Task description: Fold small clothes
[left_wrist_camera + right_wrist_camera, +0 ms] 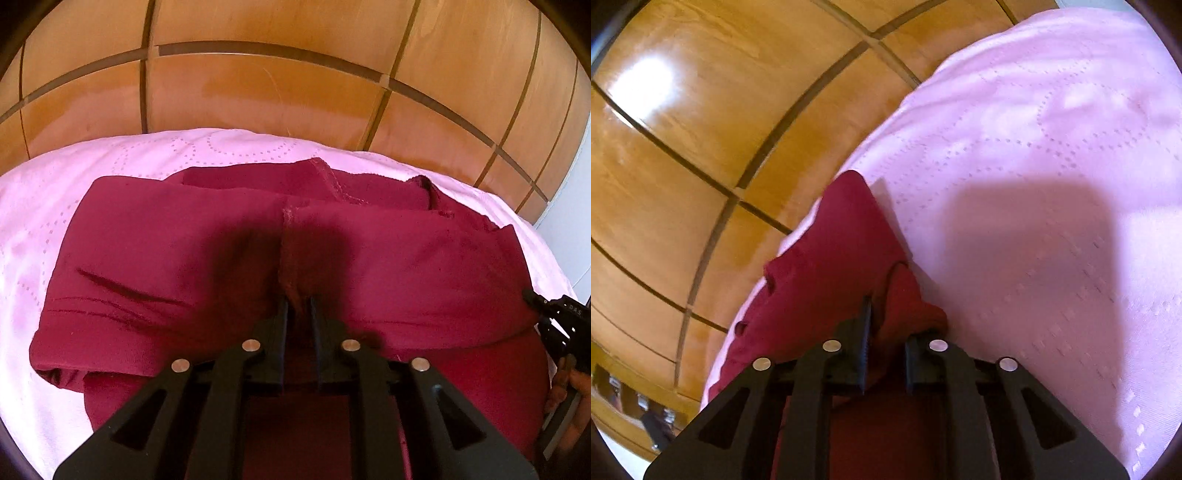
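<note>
A wooden headboard (pixel 258 85) rises behind the pink quilted bedspread (pixel 44 206). On the bedspread, close to the headboard, lies the maroon garment (pixel 147 240), partly folded. The left gripper (pixel 298 306) pinches a ridge of it near the middle seam; the right gripper (pixel 886 325) is narrowed on its edge. Uneven lifting could likely drag the layers askew, or thin cloth might slip free.

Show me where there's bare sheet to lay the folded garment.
Free: pale pink dotted bedsheet right of the maroon fabric garment, and a strip on its left. Crowded: the near edge, where left tool and right tool pinch it.
</note>
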